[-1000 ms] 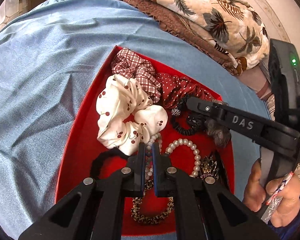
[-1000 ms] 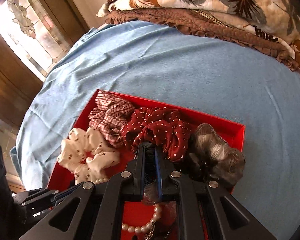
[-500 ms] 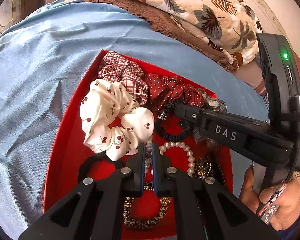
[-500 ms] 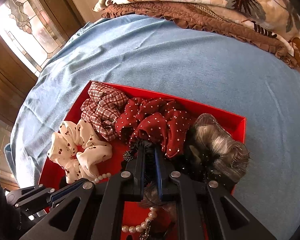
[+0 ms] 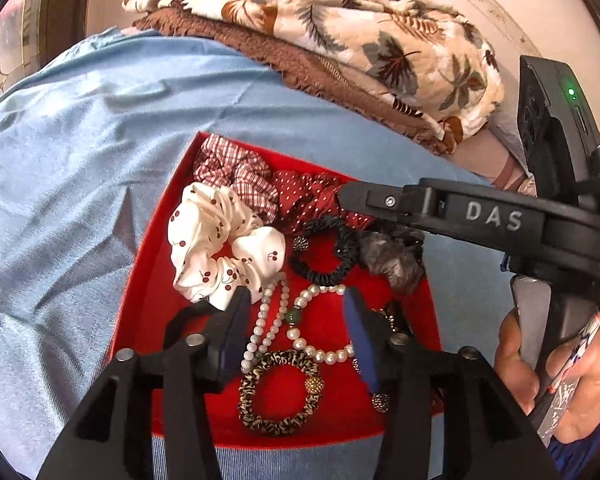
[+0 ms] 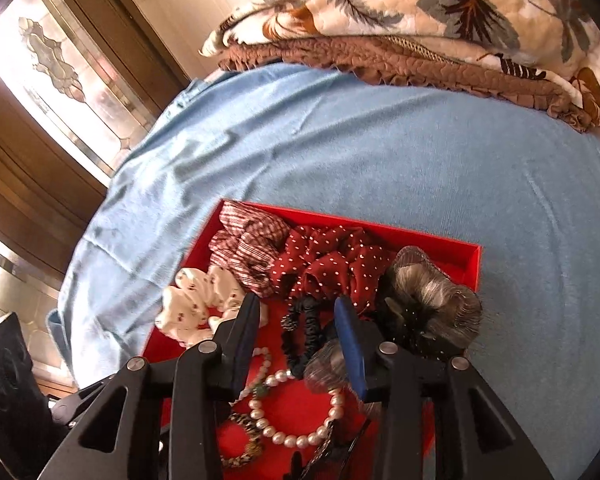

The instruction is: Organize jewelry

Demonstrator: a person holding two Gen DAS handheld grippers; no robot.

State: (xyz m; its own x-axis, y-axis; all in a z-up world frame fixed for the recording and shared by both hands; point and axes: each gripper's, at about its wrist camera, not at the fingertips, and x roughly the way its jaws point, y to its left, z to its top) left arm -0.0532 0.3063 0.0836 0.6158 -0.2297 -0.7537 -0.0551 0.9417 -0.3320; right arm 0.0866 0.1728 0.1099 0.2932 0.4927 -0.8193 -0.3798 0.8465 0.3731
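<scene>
a red tray (image 5: 148,280) sits on a light blue cloth (image 5: 80,160), and both grippers hang over its near half; the left gripper (image 5: 296,320) has its fingers spread wide with nothing between them, framing a pearl bracelet (image 5: 320,354) with a green bead and a looser pearl strand (image 5: 266,320) just beside it; a leopard-print hair tie (image 5: 278,394) lies nearer still, touching the pearls; the right gripper (image 6: 298,330) is spread wide too and grips nothing, with a black coiled hair tie (image 6: 300,336) lying between its fingers on the tray floor; along the tray's far side a red plaid scrunchie (image 6: 248,248), a dark red polka-dot scrunchie (image 6: 332,260) and a grey furry hair piece (image 6: 432,300) sit pressed together; a white cherry-print scrunchie (image 5: 220,248) rests against the plaid one toward the left wall; in the left wrist view the right gripper's black body reaches in from the right, held in the person's right hand (image 5: 556,368); a leaf-print quilt (image 6: 440,12) with a brown ruffled edge is heaped on the cloth well beyond the tray; a leaded glass window (image 6: 60,68) shows at the far left.
</scene>
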